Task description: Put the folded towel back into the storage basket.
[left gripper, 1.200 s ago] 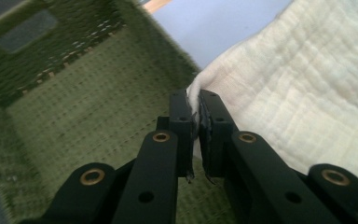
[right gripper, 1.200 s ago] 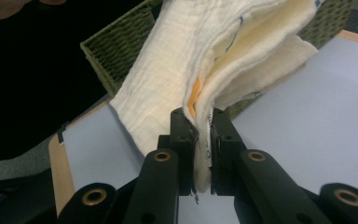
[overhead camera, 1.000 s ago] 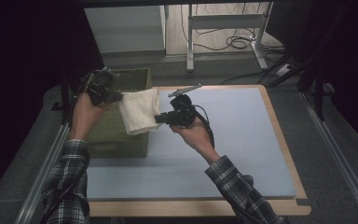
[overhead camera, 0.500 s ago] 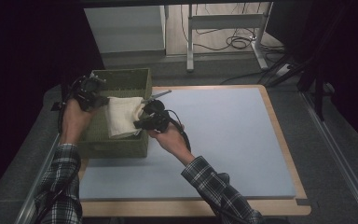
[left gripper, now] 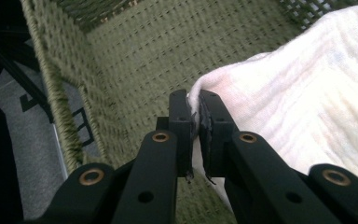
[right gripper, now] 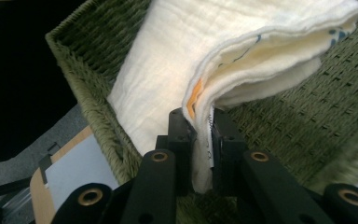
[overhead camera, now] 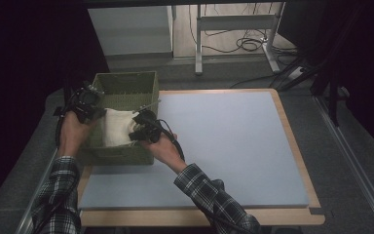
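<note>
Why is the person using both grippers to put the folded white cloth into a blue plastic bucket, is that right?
Not quite. Both grippers, left gripper and right gripper, do hold the folded white cloth, but it goes into a green woven basket, not a blue plastic bucket. The high view shows this.

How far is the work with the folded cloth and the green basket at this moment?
Done: the cloth is folded and already down inside the green basket. In hand: the left gripper and the right gripper are both shut on its edges. Left: open both and draw them out.
</note>
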### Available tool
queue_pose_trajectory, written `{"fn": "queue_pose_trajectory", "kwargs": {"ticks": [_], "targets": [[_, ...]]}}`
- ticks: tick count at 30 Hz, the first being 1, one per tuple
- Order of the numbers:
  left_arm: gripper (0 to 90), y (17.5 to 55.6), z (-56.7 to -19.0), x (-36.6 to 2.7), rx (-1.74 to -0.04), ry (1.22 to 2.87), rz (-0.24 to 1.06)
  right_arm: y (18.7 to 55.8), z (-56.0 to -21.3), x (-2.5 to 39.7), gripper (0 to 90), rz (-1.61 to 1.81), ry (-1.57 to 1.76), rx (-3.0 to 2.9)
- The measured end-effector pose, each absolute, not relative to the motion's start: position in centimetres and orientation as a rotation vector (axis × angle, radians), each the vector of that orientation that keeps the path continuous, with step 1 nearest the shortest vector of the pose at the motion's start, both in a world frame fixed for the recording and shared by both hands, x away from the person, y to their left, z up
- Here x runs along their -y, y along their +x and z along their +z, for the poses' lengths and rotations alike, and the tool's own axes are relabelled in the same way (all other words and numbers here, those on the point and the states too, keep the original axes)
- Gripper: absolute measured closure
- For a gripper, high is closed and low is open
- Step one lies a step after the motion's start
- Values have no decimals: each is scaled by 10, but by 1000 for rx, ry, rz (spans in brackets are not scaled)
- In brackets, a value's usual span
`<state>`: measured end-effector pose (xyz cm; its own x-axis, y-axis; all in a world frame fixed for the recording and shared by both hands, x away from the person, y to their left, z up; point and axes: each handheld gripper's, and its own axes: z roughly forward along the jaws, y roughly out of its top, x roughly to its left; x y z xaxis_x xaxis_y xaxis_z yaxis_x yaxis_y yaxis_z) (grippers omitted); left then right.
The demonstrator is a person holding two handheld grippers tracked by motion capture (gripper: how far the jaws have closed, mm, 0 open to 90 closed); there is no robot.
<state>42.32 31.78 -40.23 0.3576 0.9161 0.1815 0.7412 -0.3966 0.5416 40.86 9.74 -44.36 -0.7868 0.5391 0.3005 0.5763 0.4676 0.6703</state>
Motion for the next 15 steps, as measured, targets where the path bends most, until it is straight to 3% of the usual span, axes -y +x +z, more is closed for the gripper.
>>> {"fn": "queue_pose_trajectory", "kwargs": {"ticks": [10, 12, 14, 15], "targets": [[843, 432, -413, -317, -1444, 2267, 655, 410, -443, -110, 796, -1194, -1035, 2679], [835, 435, -416, -314, -1441, 2271, 654, 410, -443, -110, 765, -1185, -1041, 2694], [815, 438, -421, -311, -1441, 2263, 642, 410, -443, -111, 660, -1158, -1043, 2729], [697, 440, -425, -308, -1439, 2246, 654, 411, -444, -108, 615, -1152, -1037, 2743]]}}
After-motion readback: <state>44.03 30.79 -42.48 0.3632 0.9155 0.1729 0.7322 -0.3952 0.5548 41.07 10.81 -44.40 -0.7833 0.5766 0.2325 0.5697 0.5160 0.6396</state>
